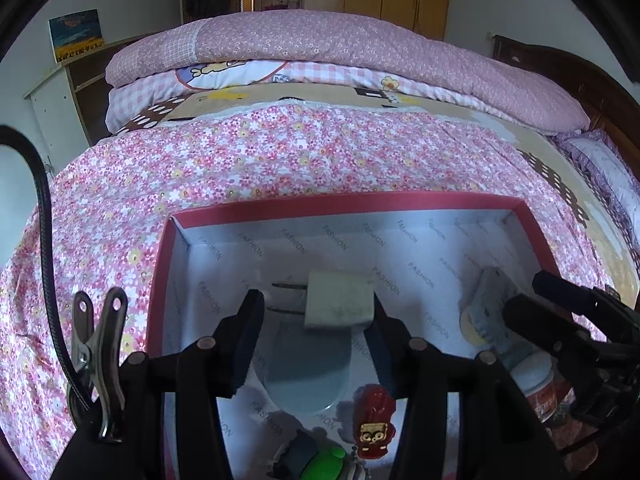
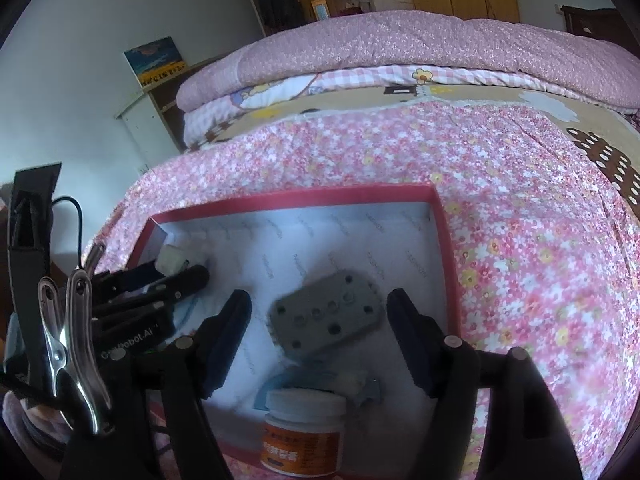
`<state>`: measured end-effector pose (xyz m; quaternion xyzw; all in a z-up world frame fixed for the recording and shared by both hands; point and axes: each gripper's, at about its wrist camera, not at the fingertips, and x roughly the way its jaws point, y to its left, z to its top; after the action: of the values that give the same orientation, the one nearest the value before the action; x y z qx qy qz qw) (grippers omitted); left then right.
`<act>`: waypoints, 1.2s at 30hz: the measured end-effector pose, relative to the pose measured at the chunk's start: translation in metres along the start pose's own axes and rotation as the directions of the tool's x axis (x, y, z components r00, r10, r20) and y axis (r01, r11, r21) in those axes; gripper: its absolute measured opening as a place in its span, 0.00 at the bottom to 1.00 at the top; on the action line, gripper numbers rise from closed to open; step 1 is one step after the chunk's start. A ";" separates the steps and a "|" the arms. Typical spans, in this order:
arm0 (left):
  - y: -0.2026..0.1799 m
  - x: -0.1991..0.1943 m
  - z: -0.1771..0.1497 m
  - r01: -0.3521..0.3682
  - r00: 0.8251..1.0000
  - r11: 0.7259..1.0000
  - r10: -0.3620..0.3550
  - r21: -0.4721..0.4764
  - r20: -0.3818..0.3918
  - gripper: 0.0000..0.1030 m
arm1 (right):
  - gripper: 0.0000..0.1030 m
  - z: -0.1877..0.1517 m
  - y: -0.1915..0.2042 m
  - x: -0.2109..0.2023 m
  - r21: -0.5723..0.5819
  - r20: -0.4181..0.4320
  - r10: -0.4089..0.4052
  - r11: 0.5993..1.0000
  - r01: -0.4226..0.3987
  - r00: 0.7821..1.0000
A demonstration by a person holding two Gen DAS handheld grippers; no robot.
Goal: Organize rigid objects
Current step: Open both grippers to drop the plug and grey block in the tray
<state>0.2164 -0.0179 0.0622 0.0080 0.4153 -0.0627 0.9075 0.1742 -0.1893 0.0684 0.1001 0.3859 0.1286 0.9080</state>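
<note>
left wrist view
box: a red-rimmed cardboard box [image 1: 360,205] with a white lining printed "fashion", lying open on a pink flowered bedspread [image 1: 248,160].
charger: a white, boxy plug adapter [image 1: 339,300] with two thin metal prongs pointing left; it lies on the box floor by the far wall, its face slightly scuffed.
left gripper: the left gripper [image 1: 316,338] has its jaws apart, hanging just in front of the charger; the right finger's tip is close by the charger's right edge, and whether it touches cannot be told. nothing is clamped.
other contents: a pale blue translucent round piece [image 1: 306,380] lies flat under the jaws; a red cartoon charm [image 1: 374,416] and a green object [image 1: 324,466] sit at the near edge.
right side: a grey plate [image 1: 486,300] seen edge-on, beside the dark fingers of the right gripper [image 1: 560,312].

right wrist view
grey plate: a flat grey rectangular plate [image 2: 326,316] with rounded corners and several round holes, tilted, inside the box [image 2: 440,216] on the white lining.
right gripper: the right gripper [image 2: 320,334] has its jaws spread wide on either side of the plate, with clear gaps on both sides; not gripping.
jar: a white-lidded jar [image 2: 304,432] with an orange label stands at the near edge.
charger: the white charger [image 2: 170,258] is in the far left corner region, next to the left gripper [image 2: 168,280].
</note>
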 end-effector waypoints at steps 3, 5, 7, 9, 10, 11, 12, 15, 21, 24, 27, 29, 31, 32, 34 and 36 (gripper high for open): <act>0.000 -0.002 0.000 -0.001 1.000 1.000 0.001 -0.006 -0.005 0.51 | 0.73 0.001 -0.001 -0.003 0.015 0.009 0.010 1.000 -0.010 1.000; 0.000 -0.005 -0.001 -0.001 1.000 1.000 0.001 -0.009 -0.003 0.51 | 0.73 0.001 -0.002 -0.005 0.022 0.009 0.018 1.000 -0.018 1.000; -0.001 -0.008 -0.002 -0.001 1.000 1.000 0.001 -0.007 -0.002 0.51 | 0.73 0.000 -0.002 -0.007 0.027 0.007 0.022 0.999 -0.022 1.000; -0.001 -0.011 -0.003 0.001 1.000 1.000 -0.001 -0.008 -0.001 0.51 | 0.73 -0.002 -0.001 -0.010 0.029 0.008 0.030 0.999 -0.030 1.000; -0.001 -0.014 -0.003 0.003 1.000 1.000 -0.003 -0.011 0.000 0.51 | 0.73 -0.003 -0.001 -0.011 0.030 0.008 0.032 0.999 -0.033 0.999; -0.001 -0.015 -0.004 0.005 1.000 1.000 -0.005 -0.012 0.000 0.51 | 0.73 -0.004 -0.001 -0.013 0.030 0.009 0.038 0.999 -0.038 0.999; -0.001 -0.017 -0.006 0.007 1.000 1.000 -0.007 -0.014 -0.001 0.51 | 0.73 -0.004 0.001 -0.015 0.029 0.009 0.040 0.999 -0.041 0.999; -0.001 -0.021 -0.010 0.004 1.000 1.000 -0.004 -0.013 -0.005 0.51 | 0.73 -0.007 0.003 -0.020 0.025 0.012 0.043 0.999 -0.043 0.999; -0.001 -0.032 -0.019 0.015 1.000 1.000 -0.015 -0.013 -0.005 0.51 | 0.73 -0.012 0.012 -0.031 0.024 0.018 0.066 0.998 -0.066 0.998; -0.001 -0.040 -0.023 0.026 1.000 1.000 -0.026 -0.014 0.003 0.51 | 0.73 -0.015 0.014 -0.036 0.031 0.017 0.084 0.996 -0.084 0.996; -0.002 -0.048 -0.028 0.031 0.999 0.999 -0.030 -0.009 0.011 0.51 | 0.73 -0.019 0.017 -0.043 0.031 0.021 0.089 0.995 -0.089 0.996; -0.003 -0.052 -0.030 0.033 0.999 0.999 -0.033 -0.008 0.013 0.51 | 0.73 -0.022 0.019 -0.046 0.033 0.023 0.091 0.995 -0.092 0.996; -0.004 -0.057 -0.033 0.035 0.999 0.999 -0.035 -0.010 0.015 0.51 | 0.73 -0.025 0.021 -0.050 0.035 0.022 0.095 0.995 -0.096 0.995; -0.004 -0.059 -0.035 0.036 0.999 0.999 -0.036 -0.012 0.017 0.51 | 0.73 -0.026 0.022 -0.051 0.035 0.020 0.097 0.995 -0.098 0.995; -0.005 -0.064 -0.038 0.040 0.999 0.999 -0.040 -0.018 0.022 0.51 | 0.73 -0.030 0.024 -0.054 0.030 0.018 0.099 0.995 -0.100 0.995; -0.005 -0.069 -0.041 0.045 0.999 0.999 -0.044 -0.023 0.027 0.51 | 0.73 -0.034 0.026 -0.057 0.023 0.015 0.101 0.995 -0.101 0.995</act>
<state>0.1405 -0.0130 0.0879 -0.0127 0.4040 -0.0781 0.9113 0.1074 -0.1794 0.0907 0.1311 0.3753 0.1691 0.9019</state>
